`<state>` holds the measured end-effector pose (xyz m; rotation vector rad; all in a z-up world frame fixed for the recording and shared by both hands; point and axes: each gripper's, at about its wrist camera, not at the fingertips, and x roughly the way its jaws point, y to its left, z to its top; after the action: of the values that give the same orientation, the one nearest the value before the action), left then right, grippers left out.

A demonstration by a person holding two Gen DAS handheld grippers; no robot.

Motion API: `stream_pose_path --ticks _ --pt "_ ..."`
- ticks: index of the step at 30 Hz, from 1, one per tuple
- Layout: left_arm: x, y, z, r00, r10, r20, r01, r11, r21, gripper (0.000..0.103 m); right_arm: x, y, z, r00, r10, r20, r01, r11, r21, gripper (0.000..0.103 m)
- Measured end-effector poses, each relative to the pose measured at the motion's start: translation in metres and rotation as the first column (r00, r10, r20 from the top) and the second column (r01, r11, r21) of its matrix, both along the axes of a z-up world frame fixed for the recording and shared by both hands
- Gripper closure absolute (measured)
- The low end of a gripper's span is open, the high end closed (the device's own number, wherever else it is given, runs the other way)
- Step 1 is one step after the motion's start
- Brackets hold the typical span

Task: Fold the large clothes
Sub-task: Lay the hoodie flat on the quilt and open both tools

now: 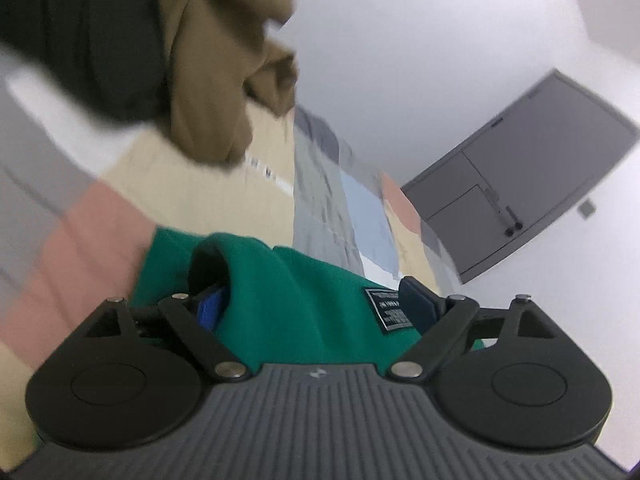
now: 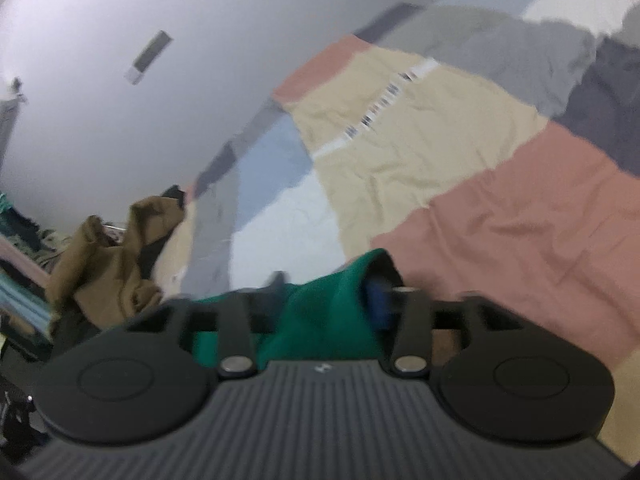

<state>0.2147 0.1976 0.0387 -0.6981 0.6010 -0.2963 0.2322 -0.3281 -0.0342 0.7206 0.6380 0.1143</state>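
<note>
The patchwork bedspread [image 2: 500,208] lies spread below you, with a brown garment [image 2: 108,260] heaped near its edge. You look to be mid-carry, bringing the green garment [image 1: 304,300] over the bed. Your left gripper [image 1: 312,304] and right gripper [image 2: 328,296] each have their fingers pinched on its cloth. Next, I judge, you should lower it flat and spread it before any fold

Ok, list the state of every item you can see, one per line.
Left tool: shut on green fabric garment.
Right tool: shut on green fabric garment.
Green fabric garment: bunched, gripped at both tools.
Olive-brown fabric garment: crumpled in a heap.
Patchwork pastel bedspread: spread out, wrinkled.
Grey panelled door: closed.
</note>
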Motion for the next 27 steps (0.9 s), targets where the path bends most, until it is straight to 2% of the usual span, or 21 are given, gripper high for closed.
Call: stream_pose_path --ticks 3,6,8,11,14,16,20,27 --pt "-0.034 -0.012 0.029 0.995 0.008 0.101 -0.022 0.991 0.134 0.013 -0.026 0.004 0.021 0.999 0.005 0.05 -0.002 0.998 -0.056 0.045" --pt "-0.065 -0.029 0.049 0.98 -0.05 0.191 0.007 0.975 0.223 0.013 -0.054 0.01 0.04 0.993 0.031 0.112 -0.024 0.998 -0.062 0.044" --pt "-0.083 -0.043 0.055 0.97 -0.104 0.219 0.043 0.964 0.263 0.013 -0.072 0.018 0.054 0.987 0.048 0.153 -0.035 0.995 -0.091 0.044" --pt "-0.094 -0.066 0.049 0.966 -0.179 0.184 0.118 0.945 0.304 0.013 -0.093 0.037 0.07 0.975 0.101 0.197 -0.073 0.987 -0.141 0.044" --pt "-0.087 -0.089 0.029 0.968 -0.228 0.104 0.178 0.916 0.359 0.013 -0.103 0.06 0.065 0.968 0.179 0.178 -0.154 0.977 -0.147 0.044" --pt "-0.077 -0.098 0.015 0.975 -0.219 0.046 0.185 0.904 0.386 0.014 -0.102 0.075 0.055 0.963 0.231 0.141 -0.209 0.966 -0.154 0.046" --pt "-0.058 -0.103 -0.007 0.987 -0.163 -0.004 0.149 0.891 0.429 0.014 -0.087 0.105 0.037 0.953 0.297 0.065 -0.279 0.938 -0.205 0.046" --pt "-0.031 -0.099 -0.022 0.993 -0.116 -0.017 0.113 0.898 0.426 0.014 -0.045 0.138 0.031 0.949 0.311 0.045 -0.283 0.907 -0.311 0.046"
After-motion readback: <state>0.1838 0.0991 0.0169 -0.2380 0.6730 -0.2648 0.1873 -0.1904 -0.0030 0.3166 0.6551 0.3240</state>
